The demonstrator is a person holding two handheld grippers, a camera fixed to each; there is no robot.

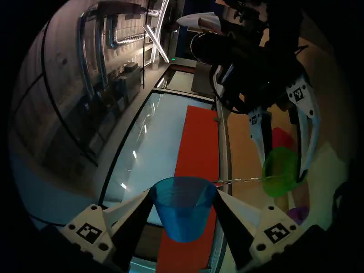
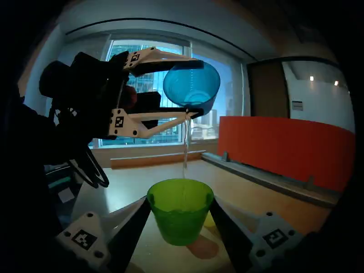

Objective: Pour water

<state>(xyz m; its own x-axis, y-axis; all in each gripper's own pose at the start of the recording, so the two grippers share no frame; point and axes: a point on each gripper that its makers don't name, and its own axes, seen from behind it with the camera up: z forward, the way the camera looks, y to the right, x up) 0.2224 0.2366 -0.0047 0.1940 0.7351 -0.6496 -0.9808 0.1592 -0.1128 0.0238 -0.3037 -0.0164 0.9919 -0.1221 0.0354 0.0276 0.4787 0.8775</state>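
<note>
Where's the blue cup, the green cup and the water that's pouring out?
blue cup (image 2: 191, 86): right gripper view, on its inside wall.
green cup (image 2: 179, 223): right gripper view, on its front wall.
water stream (image 2: 185, 145): right gripper view, about midway down the falling water.

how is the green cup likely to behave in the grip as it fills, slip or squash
The green cup looks like thin translucent plastic, so probably light and apt to flex under the fingers. It widens upward, which likely resists slipping down as the water stream from the blue cup adds weight.
</note>
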